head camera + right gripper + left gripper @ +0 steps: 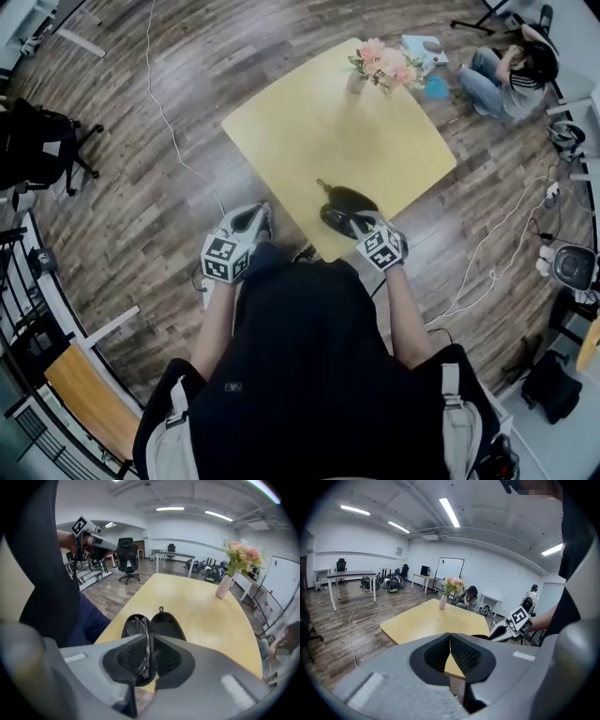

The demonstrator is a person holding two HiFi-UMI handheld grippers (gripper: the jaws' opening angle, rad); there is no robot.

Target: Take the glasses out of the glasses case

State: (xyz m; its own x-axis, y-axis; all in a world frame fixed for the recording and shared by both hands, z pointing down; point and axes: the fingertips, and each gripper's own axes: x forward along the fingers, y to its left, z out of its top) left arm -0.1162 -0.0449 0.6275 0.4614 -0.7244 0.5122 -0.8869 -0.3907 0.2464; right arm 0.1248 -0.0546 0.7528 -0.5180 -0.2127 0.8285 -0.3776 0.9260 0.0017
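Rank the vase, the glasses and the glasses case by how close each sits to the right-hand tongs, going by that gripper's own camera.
1. glasses: gripped between the right tongs.
2. glasses case: open at the near edge of the table, just ahead.
3. vase: at the table's far end, to the right.

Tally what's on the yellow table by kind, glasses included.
Glasses case: 1, open
Glasses: 1, held by the right gripper
Vase of flowers: 1
Total: 3
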